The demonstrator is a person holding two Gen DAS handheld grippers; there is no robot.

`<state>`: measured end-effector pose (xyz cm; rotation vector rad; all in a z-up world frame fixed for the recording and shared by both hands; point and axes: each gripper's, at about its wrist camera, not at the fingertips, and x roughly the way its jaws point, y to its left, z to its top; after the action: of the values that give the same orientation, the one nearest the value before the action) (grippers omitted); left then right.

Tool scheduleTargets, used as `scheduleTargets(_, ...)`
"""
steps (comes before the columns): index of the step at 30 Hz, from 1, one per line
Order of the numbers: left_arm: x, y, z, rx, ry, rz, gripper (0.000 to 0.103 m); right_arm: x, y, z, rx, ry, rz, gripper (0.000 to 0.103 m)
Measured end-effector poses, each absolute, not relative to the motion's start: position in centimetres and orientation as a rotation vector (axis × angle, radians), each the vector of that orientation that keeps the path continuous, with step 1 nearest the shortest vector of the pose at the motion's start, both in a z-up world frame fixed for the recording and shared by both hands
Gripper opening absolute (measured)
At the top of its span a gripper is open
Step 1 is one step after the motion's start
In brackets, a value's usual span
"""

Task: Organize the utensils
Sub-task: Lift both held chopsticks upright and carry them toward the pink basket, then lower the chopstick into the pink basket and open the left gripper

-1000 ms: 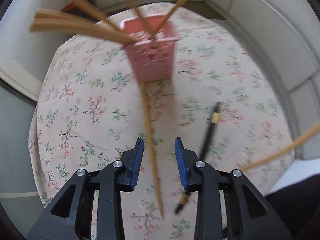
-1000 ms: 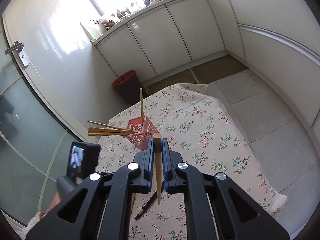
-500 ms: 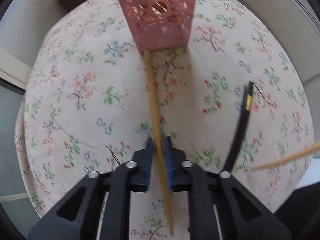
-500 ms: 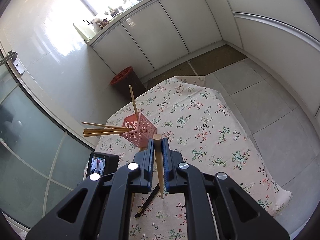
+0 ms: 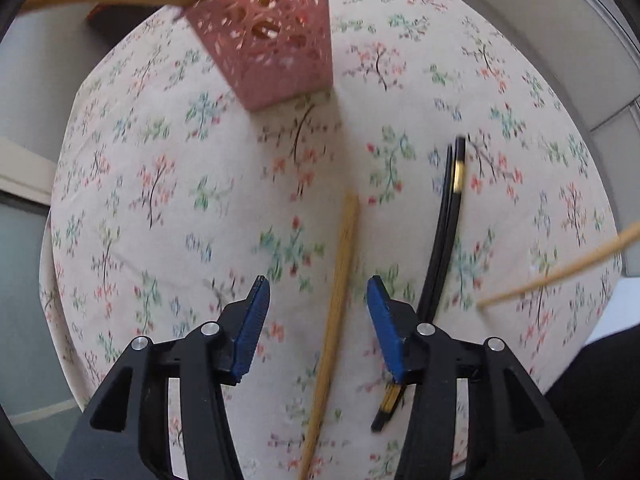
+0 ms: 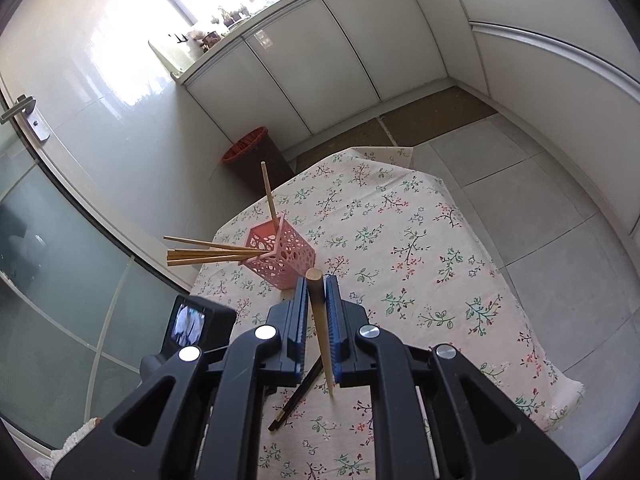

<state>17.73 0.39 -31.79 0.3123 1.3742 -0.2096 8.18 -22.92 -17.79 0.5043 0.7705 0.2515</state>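
A pink perforated holder stands at the far side of the floral tablecloth with several wooden chopsticks leaning out of it; it also shows in the right wrist view. A loose wooden chopstick lies on the cloth between the fingers of my open left gripper. A black chopstick pair lies just right of it. My right gripper is shut on another wooden chopstick, held well above the table; its tip shows in the left wrist view.
A red-rimmed bin stands on the floor beyond the table's far corner. White cabinets line the back wall and a glass door is at the left. The table edge drops off to tiled floor on the right.
My left gripper was shut around the loose wooden chopstick half a second ago and has opened; the chopstick has slid back from the holder's base. The right gripper stays shut on its chopstick.
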Motion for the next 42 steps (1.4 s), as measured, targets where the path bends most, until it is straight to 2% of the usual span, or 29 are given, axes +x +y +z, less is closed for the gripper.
scheduleTargets(1, 18.0, 0.0, -32.0, 0.326, 1.376, -0.211, 0.038, 8.2, -22.9, -17.8, 0.498, 0.770, 0.250, 0.010)
scheduleTargets(2, 18.2, -0.2, -32.6, 0.347, 1.390, -0.206, 0.018, 8.2, -22.8, -17.8, 0.493, 0.768, 0.248, 0.010)
scheduleTargets(3, 18.2, -0.3, -33.3, 0.358, 1.410, -0.205, 0.008, 8.1, -22.7, -17.7, 0.485, 0.763, 0.248, 0.010)
scheduleTargets(9, 16.6, 1.9, -31.3, 0.292, 1.329, -0.224, 0.007, 7.3, -21.7, -16.8, 0.444, 0.718, 0.280, 0.009)
scheduleTargets(15, 11.5, 4.8, -23.4, 0.166, 1.102, -0.271, 0.007, 5.4, -19.7, -15.1, 0.355, 0.651, 0.334, 0.009)
scheduleTargets(20, 8.9, 2.0, -17.3, 0.064, 0.911, -0.280, 0.006, 3.8, -17.8, -13.7, 0.290, 0.629, 0.360, 0.009)
scheduleTargets(25, 6.7, 2.7, -13.0, 0.008, 0.767, -0.282, 0.006, 3.1, -17.2, -11.9, 0.275, 0.628, 0.349, 0.009)
scheduleTargets(42, 10.6, 2.3, -2.6, -0.077, 0.520, -0.268, 0.006, 4.5, -20.3, -5.4, 0.346, 0.521, 0.307, 0.009)
